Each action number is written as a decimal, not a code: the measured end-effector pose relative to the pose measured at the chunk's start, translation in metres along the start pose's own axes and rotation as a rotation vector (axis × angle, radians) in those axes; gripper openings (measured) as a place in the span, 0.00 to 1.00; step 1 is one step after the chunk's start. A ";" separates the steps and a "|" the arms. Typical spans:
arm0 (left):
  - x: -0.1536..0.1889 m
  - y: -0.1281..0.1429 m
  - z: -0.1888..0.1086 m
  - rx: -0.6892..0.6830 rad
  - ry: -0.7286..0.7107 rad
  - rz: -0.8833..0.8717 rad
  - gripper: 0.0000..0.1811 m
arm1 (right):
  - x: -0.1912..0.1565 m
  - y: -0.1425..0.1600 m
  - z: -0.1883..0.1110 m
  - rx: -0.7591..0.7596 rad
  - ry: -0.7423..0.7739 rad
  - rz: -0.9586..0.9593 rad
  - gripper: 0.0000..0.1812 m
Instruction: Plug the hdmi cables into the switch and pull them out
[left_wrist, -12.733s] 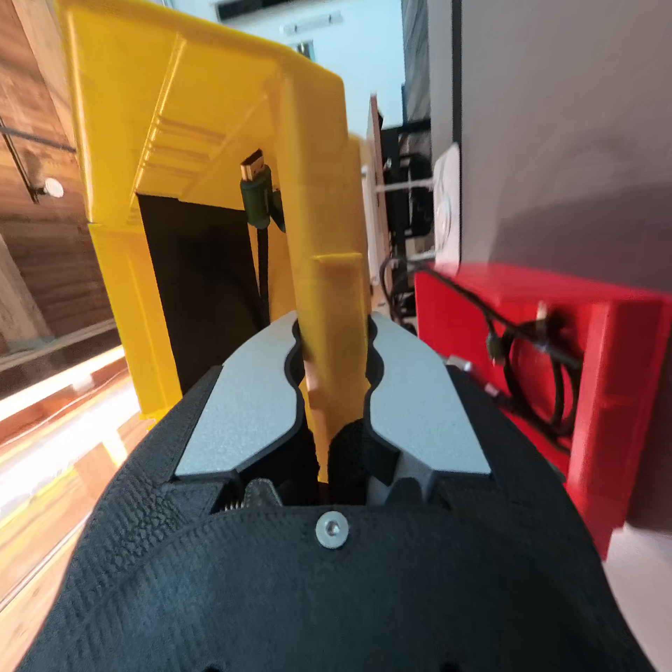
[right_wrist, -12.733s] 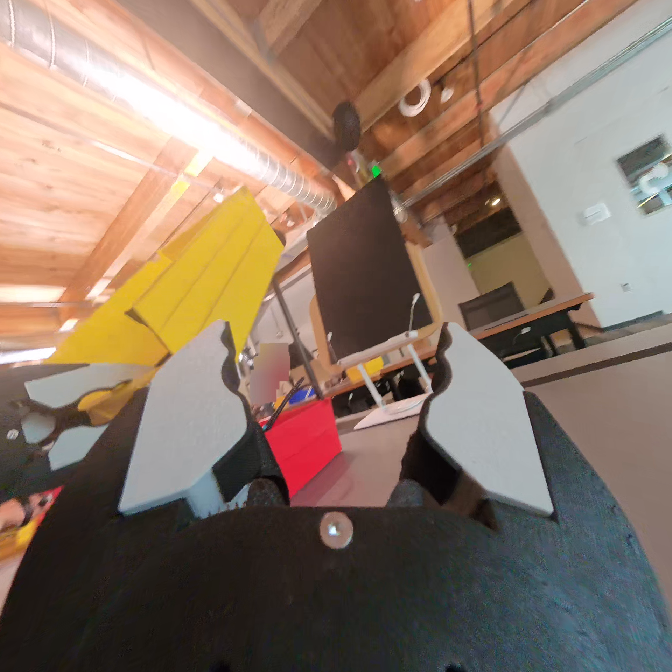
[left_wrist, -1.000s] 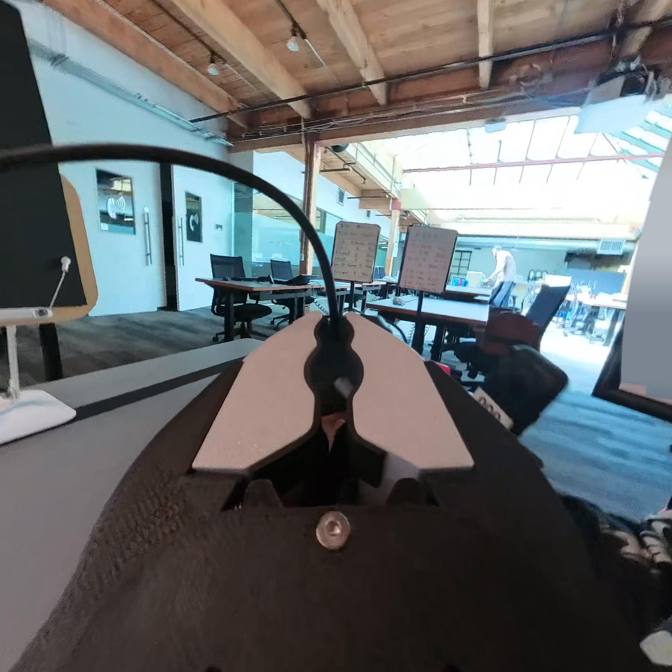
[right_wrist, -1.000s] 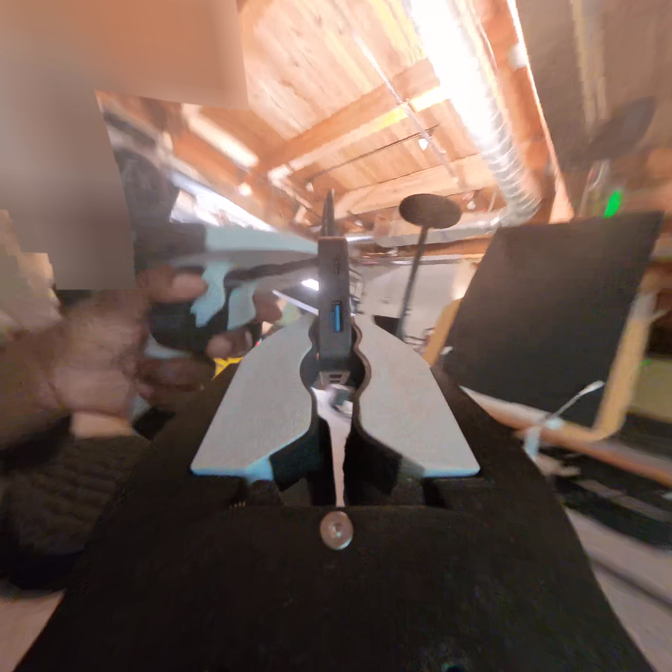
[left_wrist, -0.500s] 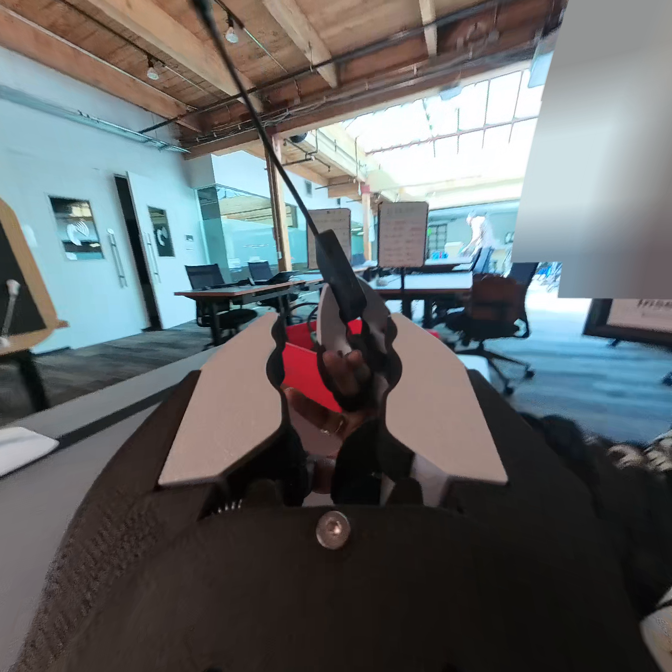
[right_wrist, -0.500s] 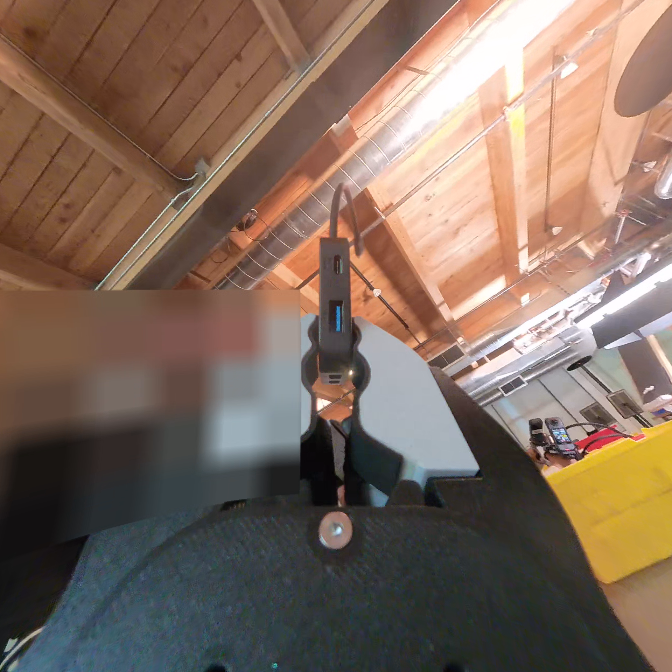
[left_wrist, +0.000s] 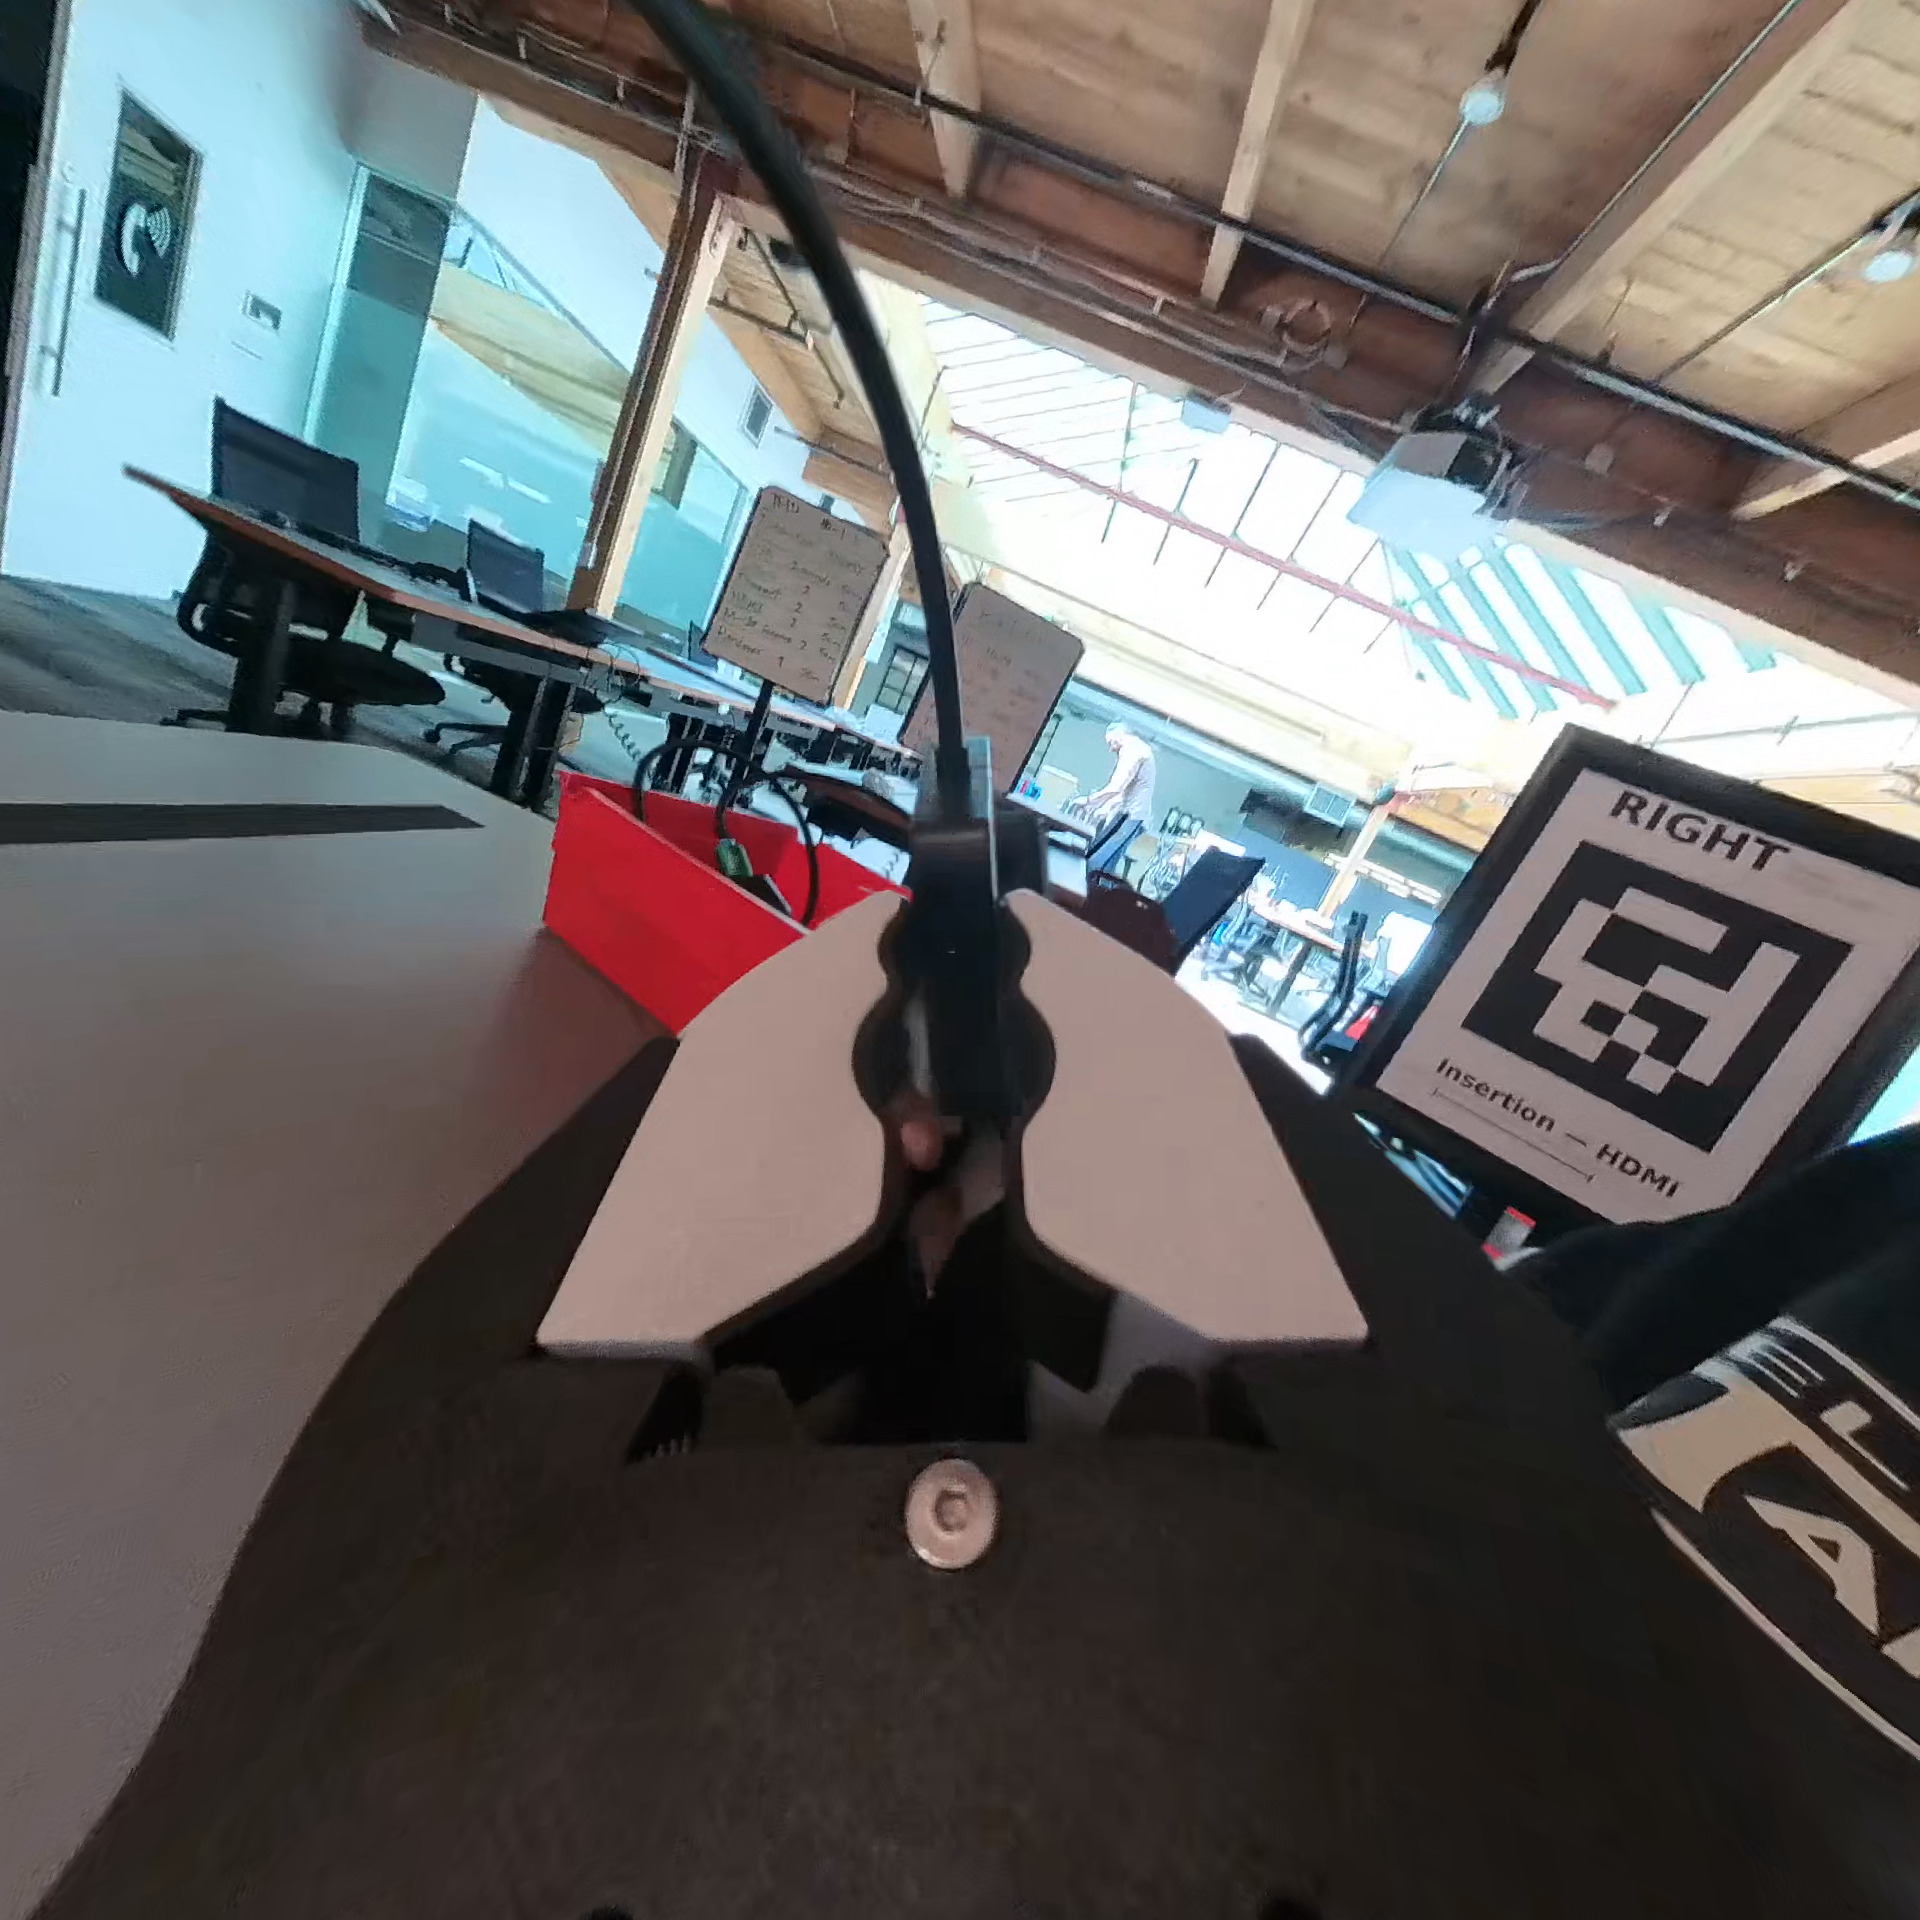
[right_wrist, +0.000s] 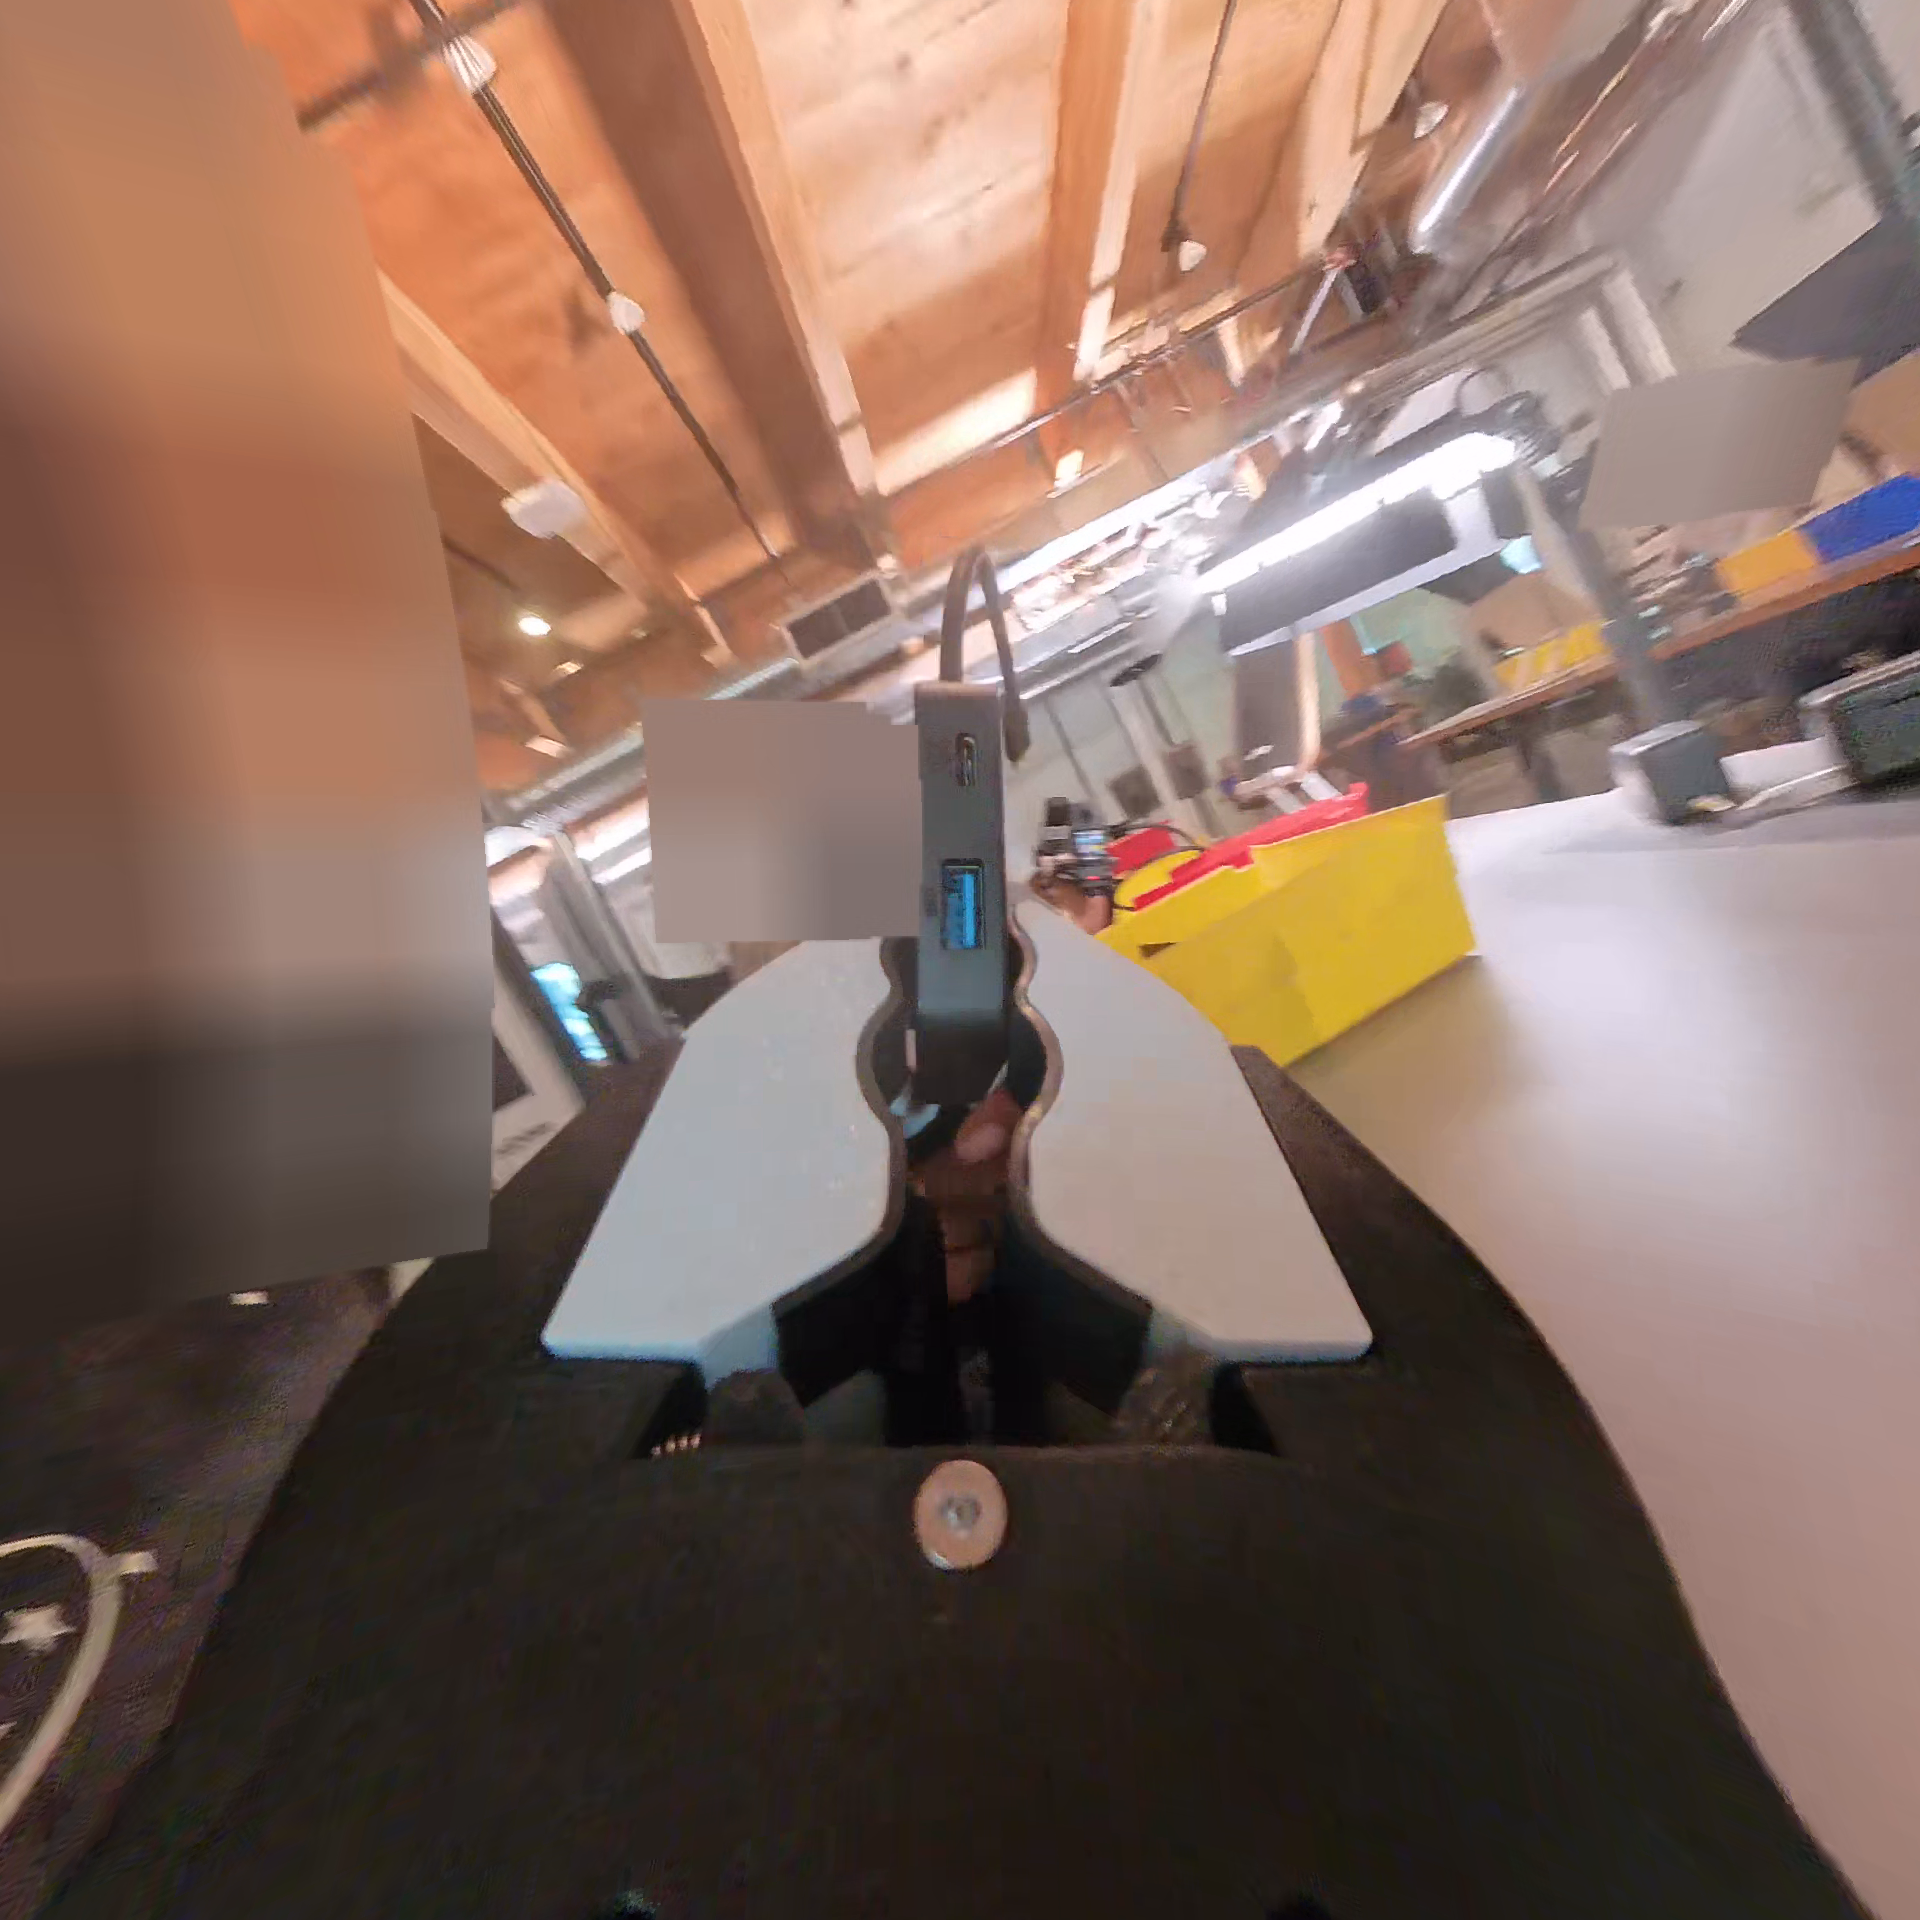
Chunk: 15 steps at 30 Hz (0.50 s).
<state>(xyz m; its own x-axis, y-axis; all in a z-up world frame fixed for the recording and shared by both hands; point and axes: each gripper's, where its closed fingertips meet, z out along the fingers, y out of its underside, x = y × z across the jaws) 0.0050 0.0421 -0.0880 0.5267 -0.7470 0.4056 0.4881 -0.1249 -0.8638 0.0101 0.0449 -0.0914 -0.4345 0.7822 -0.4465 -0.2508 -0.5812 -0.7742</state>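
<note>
The left hand-held gripper (left_wrist: 954, 935), with its pale grey finger plates on a black textured body, is clamped on the black moulded plug of an HDMI cable (left_wrist: 954, 925). The plug stands upright between the fingertips, and its thick black cord arcs up and away to the left, out of the top of the left wrist view. A fingertip shows in the gap just below the plug.

The right hand-held gripper (right_wrist: 961, 940) is clamped on the lower end of a slim dark grey switch (right_wrist: 961, 883), a flat bar-shaped adapter held upright. A blue port faces the right wrist camera just above the fingertips, with a small oval port higher up. A short black lead loops out of the switch's top end and curves down on its right side.

Taking the grey bench (left_wrist: 208, 1039) as the landmark: a red plastic bin (left_wrist: 665, 935) sits on the bench beyond the left gripper, with loose black cables and a green-bodied plug lying in it. A yellow plastic bin (right_wrist: 1330, 935) sits on the bench to the right of the switch, with red parts showing just behind it. At the bench's right edge in the left wrist view stands a white framed card with a black square marker (left_wrist: 1652, 997). Whether plug and switch are joined cannot be told.
</note>
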 end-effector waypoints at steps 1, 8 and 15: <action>-0.002 -0.001 -0.002 -0.001 -0.001 -0.027 0.07 | 0.002 -0.002 0.001 0.013 0.036 -0.066 0.11; -0.033 0.011 -0.032 -0.227 -0.101 -0.138 0.08 | -0.007 0.012 0.004 -0.089 0.303 -1.252 0.47; -0.044 0.031 -0.064 -0.523 -0.223 -0.011 0.07 | 0.050 0.078 0.002 -0.630 0.390 -1.423 0.59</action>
<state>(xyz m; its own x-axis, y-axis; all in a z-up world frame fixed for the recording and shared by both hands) -0.0480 0.0293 -0.1520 0.6857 -0.5950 0.4193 0.1144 -0.4808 -0.8693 -0.0331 0.0381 -0.1730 0.0914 0.6449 0.7588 0.1832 0.7381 -0.6494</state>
